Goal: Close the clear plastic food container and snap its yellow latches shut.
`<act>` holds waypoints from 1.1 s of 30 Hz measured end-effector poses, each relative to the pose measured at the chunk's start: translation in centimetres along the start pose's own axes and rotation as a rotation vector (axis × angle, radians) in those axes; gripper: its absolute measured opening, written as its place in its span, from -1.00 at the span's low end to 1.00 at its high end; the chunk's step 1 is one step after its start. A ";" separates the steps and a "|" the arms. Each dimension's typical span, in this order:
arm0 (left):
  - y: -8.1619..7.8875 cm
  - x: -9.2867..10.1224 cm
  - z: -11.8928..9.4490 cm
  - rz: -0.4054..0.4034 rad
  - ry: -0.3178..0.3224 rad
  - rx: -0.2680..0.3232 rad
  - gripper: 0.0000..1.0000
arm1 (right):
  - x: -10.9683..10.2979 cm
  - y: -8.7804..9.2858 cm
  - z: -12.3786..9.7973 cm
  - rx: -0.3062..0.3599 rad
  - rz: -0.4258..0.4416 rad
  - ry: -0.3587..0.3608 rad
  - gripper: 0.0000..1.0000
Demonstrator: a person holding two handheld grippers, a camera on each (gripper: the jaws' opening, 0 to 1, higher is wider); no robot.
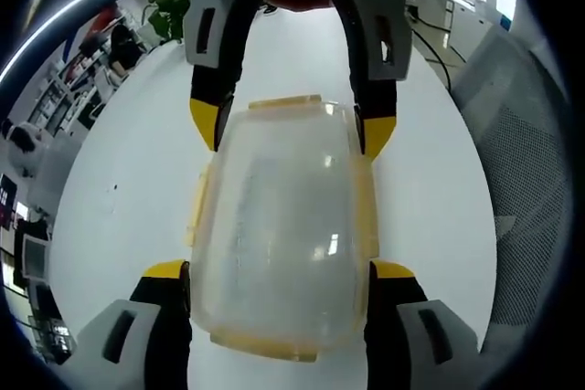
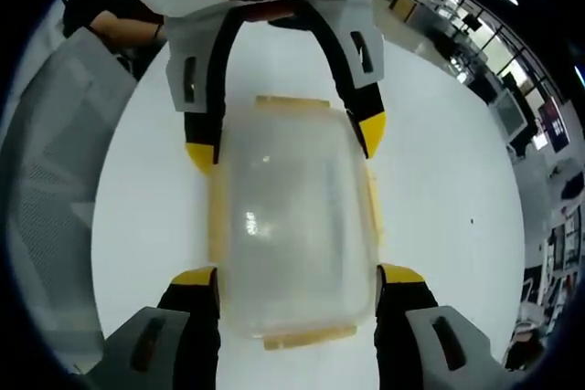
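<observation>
Lying flat, container (image 1: 279, 235) long axis runs gripper-to-gripper | left gripper (image 1: 279, 271), right gripper (image 2: 297, 273) each straddling one end, wide

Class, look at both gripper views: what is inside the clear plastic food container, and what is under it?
Through the cloudy lid the clear plastic food container shows only glare, no contents that can be made out. It rests on the white table; the patch beneath it is covered.
</observation>
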State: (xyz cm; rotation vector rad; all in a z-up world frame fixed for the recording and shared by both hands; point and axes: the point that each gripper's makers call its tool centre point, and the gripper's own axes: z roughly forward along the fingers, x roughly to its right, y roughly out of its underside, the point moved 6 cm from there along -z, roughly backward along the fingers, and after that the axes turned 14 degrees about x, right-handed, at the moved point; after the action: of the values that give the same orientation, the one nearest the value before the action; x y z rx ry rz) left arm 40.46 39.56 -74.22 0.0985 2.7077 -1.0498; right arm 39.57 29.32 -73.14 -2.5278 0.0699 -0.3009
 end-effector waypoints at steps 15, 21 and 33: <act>0.2 0.6 -0.2 0.029 -0.005 0.003 0.61 | -0.6 0.5 -0.1 0.018 -0.018 0.021 0.52; 0.1 1.3 -0.6 0.028 -0.026 0.024 0.73 | -0.3 0.0 -1.3 0.076 -0.011 0.087 0.60; 0.6 1.2 -1.7 -0.040 -0.131 0.070 0.90 | -0.6 0.1 -2.6 0.160 0.067 0.178 0.63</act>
State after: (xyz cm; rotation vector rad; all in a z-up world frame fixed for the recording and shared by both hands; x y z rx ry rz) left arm 39.01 41.12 -73.67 -0.0117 2.5668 -1.1216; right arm 38.38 27.91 -71.27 -2.3300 0.1914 -0.4841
